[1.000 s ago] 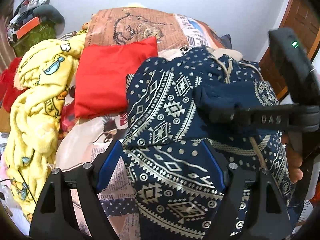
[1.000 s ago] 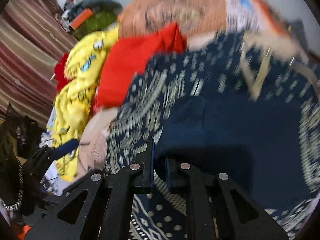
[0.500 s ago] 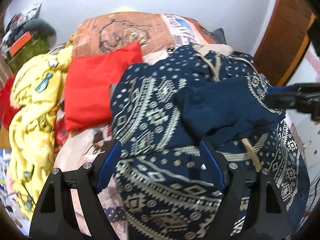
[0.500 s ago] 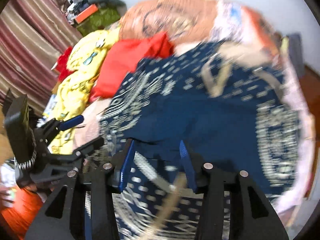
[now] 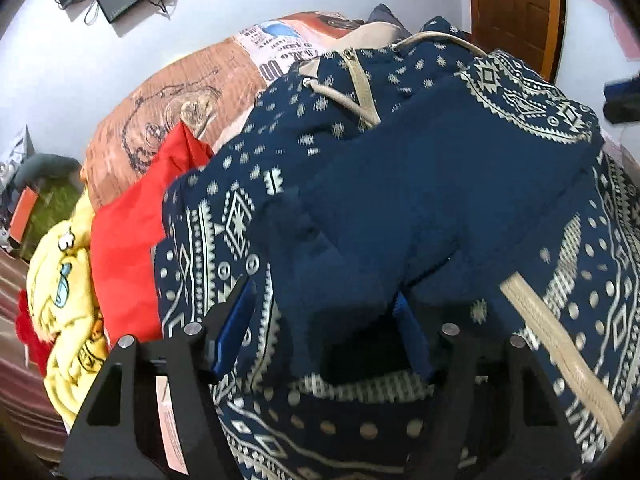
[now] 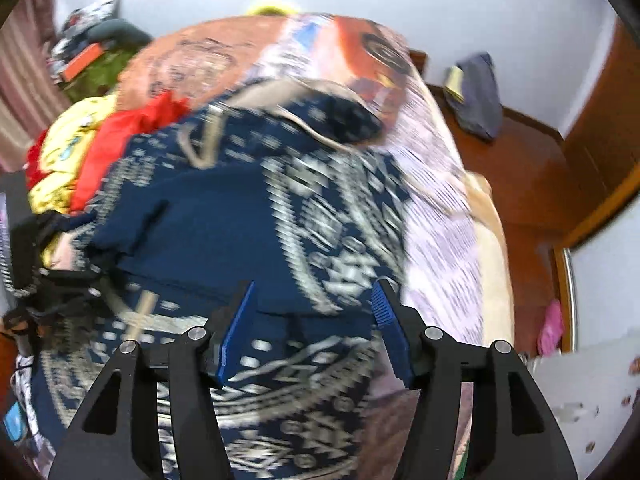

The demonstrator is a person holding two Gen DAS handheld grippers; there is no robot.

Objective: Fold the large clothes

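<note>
Bed point(image 6: 436, 184) covered by navy patterned garment point(image 5: 440, 184), frame centre. Left gripper point(image 5: 324, 320) fingers just closing, plain navy fold between, grip unclear. Right gripper point(image 6: 314, 324) fingers just opening, apart above cloth.

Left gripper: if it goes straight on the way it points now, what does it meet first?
Most likely the left gripper meets the plain navy fold of the patterned garment, already bunched between its fingers. Depth is unclear.
</note>
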